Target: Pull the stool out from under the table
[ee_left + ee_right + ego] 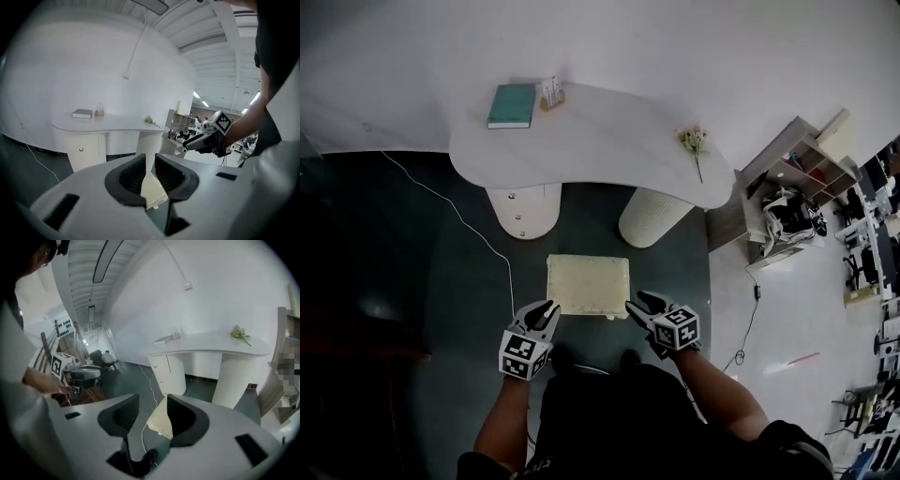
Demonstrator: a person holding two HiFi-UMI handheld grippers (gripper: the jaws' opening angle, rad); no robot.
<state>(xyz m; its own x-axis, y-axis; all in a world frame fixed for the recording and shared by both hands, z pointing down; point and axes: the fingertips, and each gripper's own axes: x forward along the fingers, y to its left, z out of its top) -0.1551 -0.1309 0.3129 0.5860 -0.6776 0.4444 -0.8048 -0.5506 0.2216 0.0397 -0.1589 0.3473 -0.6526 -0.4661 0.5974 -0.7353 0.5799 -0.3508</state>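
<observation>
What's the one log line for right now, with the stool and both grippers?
cream square-topped stool: out from under white curved table | left hand-held gripper: open, empty | right hand-held gripper: open, empty

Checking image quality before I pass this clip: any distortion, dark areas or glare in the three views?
Head view: fisheye bends the white curved table; the dark floor at left is murky; the cream rectangular stool is clear. Left gripper view: round black vignette, bright ceiling lights glare at right. Right gripper view: same vignette, overall hazy.
</observation>
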